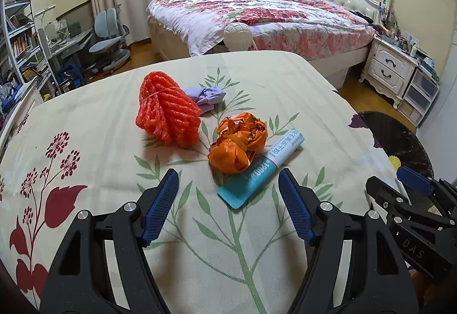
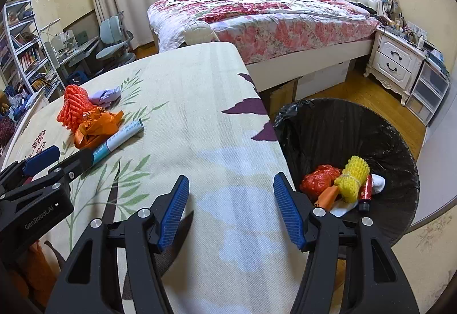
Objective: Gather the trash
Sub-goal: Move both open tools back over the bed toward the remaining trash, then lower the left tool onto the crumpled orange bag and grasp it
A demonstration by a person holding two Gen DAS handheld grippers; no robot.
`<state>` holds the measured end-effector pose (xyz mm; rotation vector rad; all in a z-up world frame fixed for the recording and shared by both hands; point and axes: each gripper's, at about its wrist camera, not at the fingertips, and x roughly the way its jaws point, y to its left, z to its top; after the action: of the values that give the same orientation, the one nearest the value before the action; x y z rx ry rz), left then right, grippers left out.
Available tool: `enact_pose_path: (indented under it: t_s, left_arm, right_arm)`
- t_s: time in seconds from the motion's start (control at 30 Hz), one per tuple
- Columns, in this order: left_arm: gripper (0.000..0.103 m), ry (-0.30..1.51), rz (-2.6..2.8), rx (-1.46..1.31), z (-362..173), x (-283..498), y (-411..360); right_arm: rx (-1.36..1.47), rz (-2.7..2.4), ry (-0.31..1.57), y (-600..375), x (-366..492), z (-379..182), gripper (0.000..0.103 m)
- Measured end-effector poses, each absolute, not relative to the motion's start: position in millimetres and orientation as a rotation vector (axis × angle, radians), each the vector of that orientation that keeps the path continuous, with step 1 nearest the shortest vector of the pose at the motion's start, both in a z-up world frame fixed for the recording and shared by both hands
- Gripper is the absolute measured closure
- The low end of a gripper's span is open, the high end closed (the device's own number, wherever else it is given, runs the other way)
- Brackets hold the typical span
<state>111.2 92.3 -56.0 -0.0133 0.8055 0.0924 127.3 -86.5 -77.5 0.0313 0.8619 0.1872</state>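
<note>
On the floral tablecloth point(image 1: 94, 120) lie a red foam net point(image 1: 167, 114), a crumpled purple wad point(image 1: 205, 95), a scrunched orange plastic bag point(image 1: 237, 142) and a teal-and-white tube point(image 1: 265, 168). My left gripper point(image 1: 227, 175) is open just short of the tube, whose flat end lies in the gap between the fingertips; the pads touch nothing. My right gripper point(image 2: 231, 179) is open and empty over the table's right edge. Beside that edge stands a bin with a black liner point(image 2: 342, 128). It holds a yellow foam net point(image 2: 352, 178), a red bag point(image 2: 317, 182) and other scraps.
A bed with a flowered quilt point(image 2: 271, 20) stands behind the table, with a white nightstand point(image 2: 397, 62) and plastic drawers point(image 2: 428, 91) at its right. A desk, a blue chair point(image 1: 110, 37) and bookshelves point(image 1: 20, 37) fill the far left. Wooden floor shows around the bin.
</note>
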Motion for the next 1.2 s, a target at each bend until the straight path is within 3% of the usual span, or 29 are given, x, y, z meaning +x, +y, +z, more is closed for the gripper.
enact_pose_path:
  t_s: [0.33, 0.47, 0.9, 1.2]
  left_arm:
    - [0.034, 0.819, 0.064, -0.022, -58.4, 137.1, 100.5]
    - [0.058, 0.837, 0.033, -0.026, -62.3, 140.3, 100.4]
    - [0.061, 0.802, -0.007, -0.023, -56.1, 112.6, 102.5]
    - [0.061, 0.814, 0.078, -0.054, -58.2, 74.9, 152.3]
  right_arm:
    - [0.024, 0.186, 0.887, -74.0, 149.0, -81.5, 0.043]
    - [0.016, 0.186, 0.888, -70.5, 150.4, -81.5, 0.039]
    - [0.009, 0.179, 0.881, -63.2, 143.4, -77.1, 0.039]
    - [-0.049, 0.222, 0.889, -31.1, 145.0, -77.7, 0.038]
